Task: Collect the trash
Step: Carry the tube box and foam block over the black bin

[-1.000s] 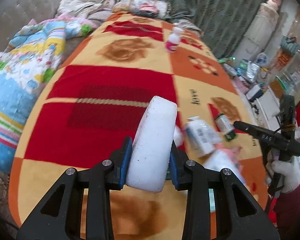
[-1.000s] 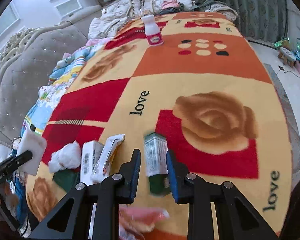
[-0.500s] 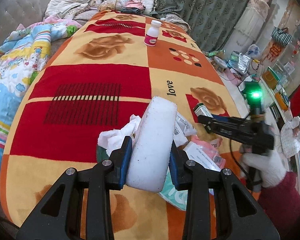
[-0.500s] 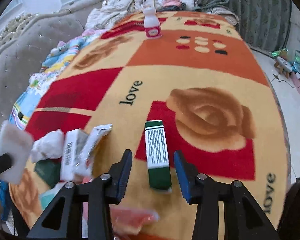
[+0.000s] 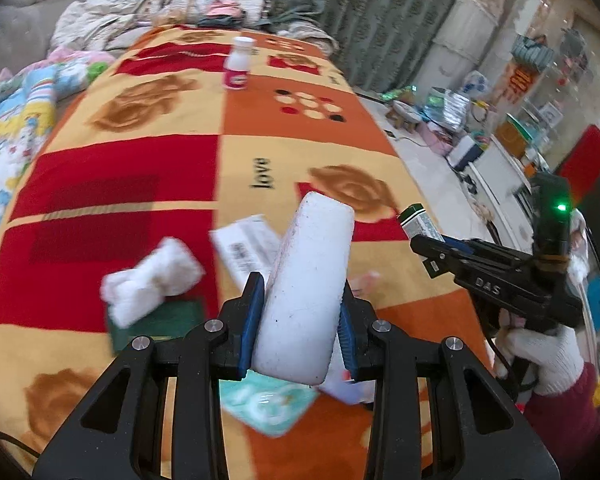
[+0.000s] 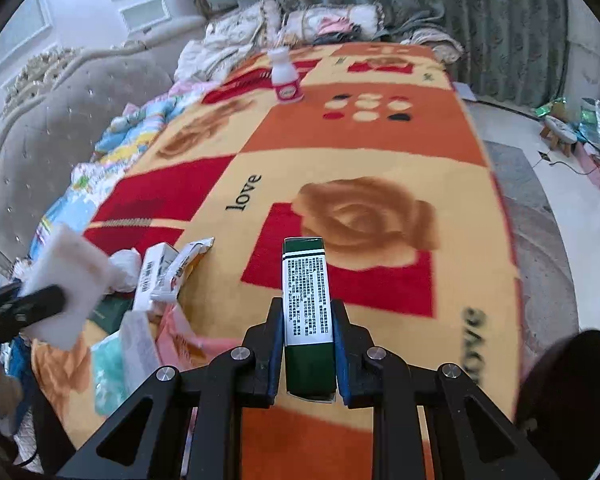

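Note:
My left gripper (image 5: 299, 334) is shut on a white foam block (image 5: 308, 284) and holds it above the blanket; the block also shows in the right wrist view (image 6: 66, 280). My right gripper (image 6: 306, 354) is shut on a green and white box (image 6: 307, 300), also seen from the left wrist (image 5: 418, 222). A pile of trash lies on the blanket: a crumpled tissue (image 5: 152, 280), a white barcode box (image 5: 246, 250), a dark green packet (image 5: 156, 320), a teal packet (image 5: 266, 404). A small white bottle with a pink label (image 5: 238, 64) stands far back.
The trash lies on a table covered by an orange, red and yellow blanket (image 6: 356, 140). A grey sofa (image 6: 40, 128) with bedding runs along the left. Curtains (image 6: 440, 0) hang behind. The floor at the right holds clutter (image 5: 452, 120).
My right gripper has closed on the green and white box, which lay between its open fingers half a second ago. The left gripper kept the foam block and shifted over the trash pile.

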Demonstrator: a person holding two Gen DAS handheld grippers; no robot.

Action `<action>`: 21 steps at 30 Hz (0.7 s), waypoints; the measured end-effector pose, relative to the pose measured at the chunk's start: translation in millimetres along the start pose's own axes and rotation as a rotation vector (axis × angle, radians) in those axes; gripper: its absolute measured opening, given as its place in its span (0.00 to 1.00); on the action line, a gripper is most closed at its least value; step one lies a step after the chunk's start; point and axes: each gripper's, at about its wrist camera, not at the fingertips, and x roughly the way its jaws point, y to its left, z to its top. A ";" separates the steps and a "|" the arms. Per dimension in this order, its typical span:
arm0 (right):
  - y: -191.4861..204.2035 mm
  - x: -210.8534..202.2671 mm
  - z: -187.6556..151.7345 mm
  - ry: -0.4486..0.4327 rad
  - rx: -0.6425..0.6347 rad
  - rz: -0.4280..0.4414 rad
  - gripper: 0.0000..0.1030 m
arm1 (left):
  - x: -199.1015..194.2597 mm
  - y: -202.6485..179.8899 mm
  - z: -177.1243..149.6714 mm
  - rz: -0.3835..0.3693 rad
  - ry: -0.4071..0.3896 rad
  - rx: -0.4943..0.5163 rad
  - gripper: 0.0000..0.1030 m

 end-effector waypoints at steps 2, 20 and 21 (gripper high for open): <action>-7.5 -16.4 -6.4 -0.019 0.012 -0.001 0.20 | 4.8 -16.3 1.1 -0.014 0.005 0.021 0.31; -99.1 -101.6 -64.8 -0.097 0.160 -0.098 0.20 | 43.0 -154.0 4.7 -0.144 0.048 0.191 0.31; -103.9 -105.3 -68.0 -0.099 0.166 -0.106 0.20 | 47.0 -162.4 4.6 -0.152 0.052 0.198 0.31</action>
